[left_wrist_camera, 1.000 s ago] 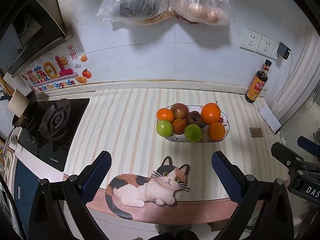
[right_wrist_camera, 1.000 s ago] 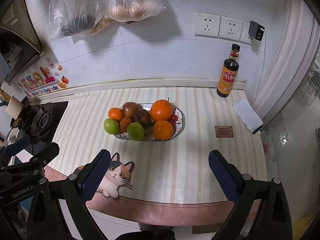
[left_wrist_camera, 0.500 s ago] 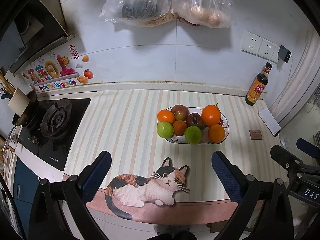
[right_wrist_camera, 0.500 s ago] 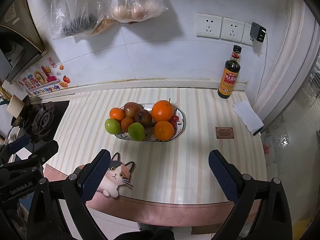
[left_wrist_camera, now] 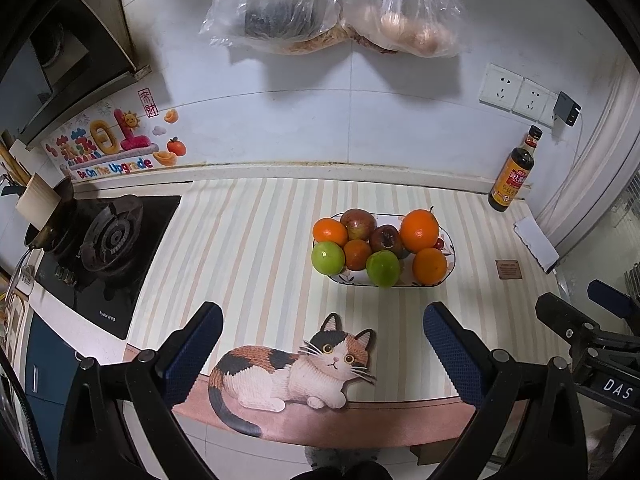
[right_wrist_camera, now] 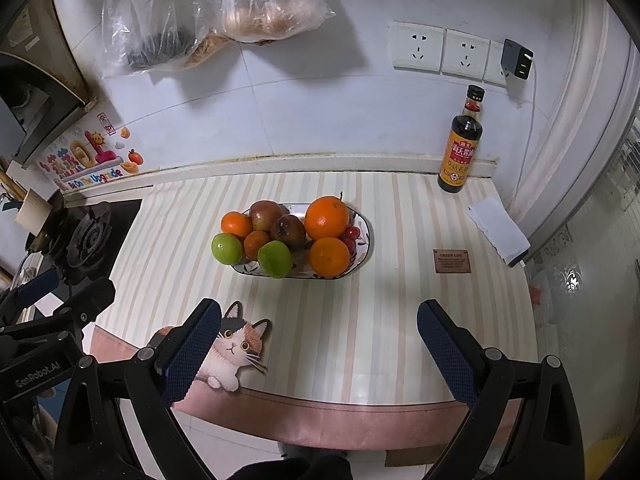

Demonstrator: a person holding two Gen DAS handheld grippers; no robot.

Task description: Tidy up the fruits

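Note:
A patterned oval plate [left_wrist_camera: 451, 258] [right_wrist_camera: 366, 240] sits on the striped counter mat, piled with fruit: oranges [left_wrist_camera: 419, 230] [right_wrist_camera: 326, 217], two green fruits [left_wrist_camera: 328, 258] [right_wrist_camera: 274, 259], dark red apples [left_wrist_camera: 385, 239] [right_wrist_camera: 288, 230] and small red cherries [right_wrist_camera: 352, 233]. My left gripper [left_wrist_camera: 322, 340] is open and empty, held above the counter's front edge, short of the plate. My right gripper [right_wrist_camera: 318, 338] is open and empty, also near the front edge. Each gripper shows at the side of the other's view.
A gas stove [left_wrist_camera: 108, 240] is at the left. A soy sauce bottle [right_wrist_camera: 460, 144] stands at the back right by the wall sockets [right_wrist_camera: 440, 52]. A folded white cloth [right_wrist_camera: 498, 230] and a small brown tag [right_wrist_camera: 452, 261] lie at the right. Plastic bags [left_wrist_camera: 332, 4] hang on the wall.
Both grippers have drifted slightly; the scene sits a little lower in both views. Nothing was taken hold of or moved on the counter.

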